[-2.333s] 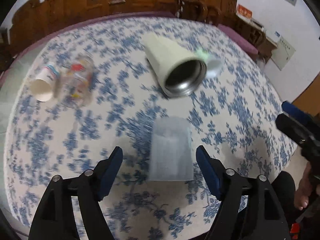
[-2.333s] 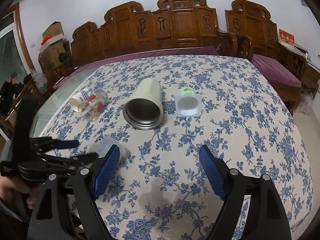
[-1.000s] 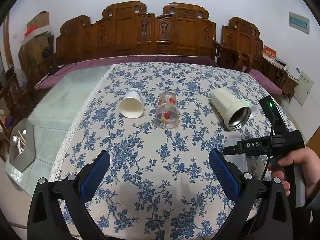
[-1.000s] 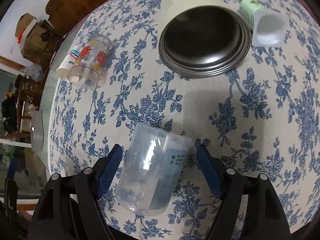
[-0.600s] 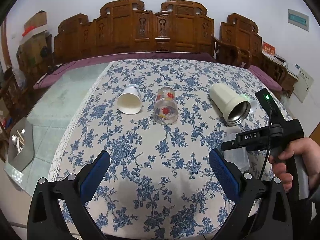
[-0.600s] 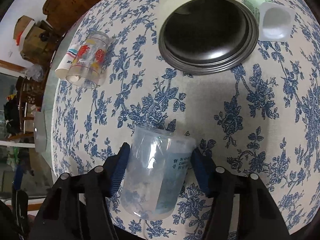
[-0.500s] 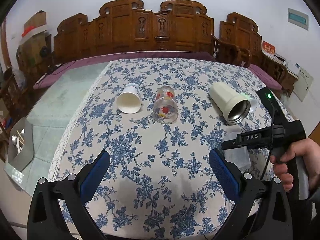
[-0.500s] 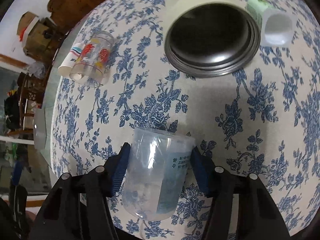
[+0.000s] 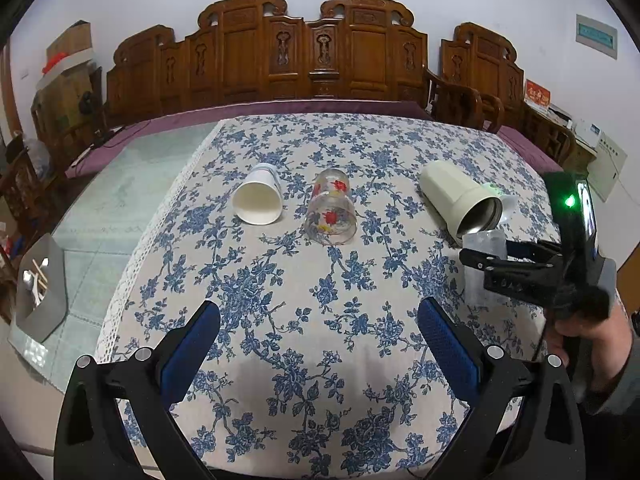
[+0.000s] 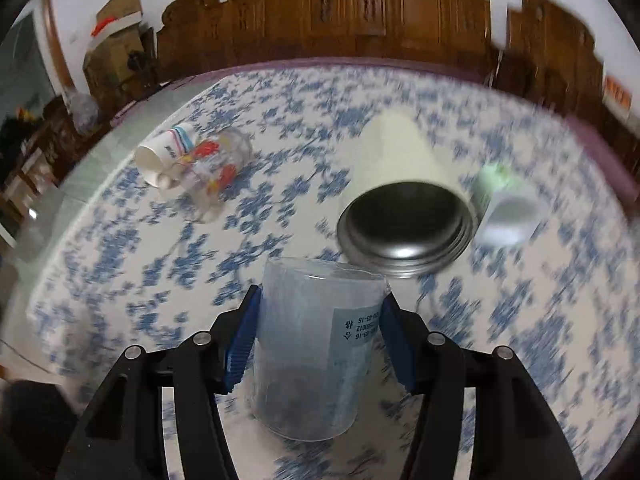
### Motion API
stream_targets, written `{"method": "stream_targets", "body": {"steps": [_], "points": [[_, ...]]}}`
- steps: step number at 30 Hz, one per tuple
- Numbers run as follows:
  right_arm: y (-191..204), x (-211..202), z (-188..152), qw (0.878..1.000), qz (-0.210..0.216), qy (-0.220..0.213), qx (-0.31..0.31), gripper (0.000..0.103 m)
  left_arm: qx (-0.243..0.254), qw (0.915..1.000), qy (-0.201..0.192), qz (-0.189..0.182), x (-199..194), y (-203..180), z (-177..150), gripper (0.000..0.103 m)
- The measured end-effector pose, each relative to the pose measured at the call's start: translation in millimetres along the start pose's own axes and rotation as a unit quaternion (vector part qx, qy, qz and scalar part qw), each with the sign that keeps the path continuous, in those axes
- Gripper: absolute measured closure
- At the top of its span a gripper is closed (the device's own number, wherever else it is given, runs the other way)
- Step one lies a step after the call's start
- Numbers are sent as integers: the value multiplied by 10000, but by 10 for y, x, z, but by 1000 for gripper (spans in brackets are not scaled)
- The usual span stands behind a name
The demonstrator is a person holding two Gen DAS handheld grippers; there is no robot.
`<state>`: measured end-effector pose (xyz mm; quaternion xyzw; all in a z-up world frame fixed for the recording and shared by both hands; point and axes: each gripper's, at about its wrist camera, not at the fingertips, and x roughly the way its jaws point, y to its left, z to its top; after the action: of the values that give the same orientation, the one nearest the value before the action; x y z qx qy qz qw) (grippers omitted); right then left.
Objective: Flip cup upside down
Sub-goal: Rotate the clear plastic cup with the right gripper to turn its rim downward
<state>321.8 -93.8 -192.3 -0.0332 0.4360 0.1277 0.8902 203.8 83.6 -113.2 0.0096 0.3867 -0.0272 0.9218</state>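
Note:
My right gripper (image 10: 318, 340) is shut on a clear plastic cup (image 10: 312, 344) with a pale label, its blue pads pressed on both sides. In the left wrist view the same cup (image 9: 482, 268) shows at the right, held between the right gripper's black fingers (image 9: 508, 264) just above the tablecloth. Its closed end points away from the right wrist camera. The right wrist view is blurred by motion. My left gripper (image 9: 320, 344) is open and empty over the near part of the table.
Lying on the blue-flowered tablecloth (image 9: 320, 300): a white paper cup (image 9: 258, 200), a printed glass (image 9: 331, 214), a cream steel tumbler (image 9: 460, 200) and a small white-green cup (image 10: 504, 208). A carved wooden bench (image 9: 312, 60) stands behind. A grey tray (image 9: 38, 284) sits left.
My right gripper has closed on the clear cup, lifted it and tilted up, so the view swung from looking down at the table to looking across it. The left gripper stays still.

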Motion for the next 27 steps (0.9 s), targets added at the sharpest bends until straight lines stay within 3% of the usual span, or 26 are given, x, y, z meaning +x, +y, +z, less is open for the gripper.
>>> {"method": "stream_targets", "body": {"steps": [8,16,18,21,23,27], "points": [[111,-45,-198,9966,-551,-455,-400,43,42,10000,-7,19,1,-15,-7,8],[135,-218,-35,9954,-341,-858,-258,43,34,10000,-39,31,-27,0,9,8],[163,-125,29,9976,-238,-586,-270,43,37,10000,-40,39,-28,2,9,8],[133,75,62,9994,168,287,-2,43,34,10000,-30,44,-25,16,11,8],[124,190,55,9952,446,867,84,43,21,10000,-21,40,-20,25,19,8],[74,289,62,9872,660,1431,262,42,11,10000,-10,36,-14,35,23,8]]}}
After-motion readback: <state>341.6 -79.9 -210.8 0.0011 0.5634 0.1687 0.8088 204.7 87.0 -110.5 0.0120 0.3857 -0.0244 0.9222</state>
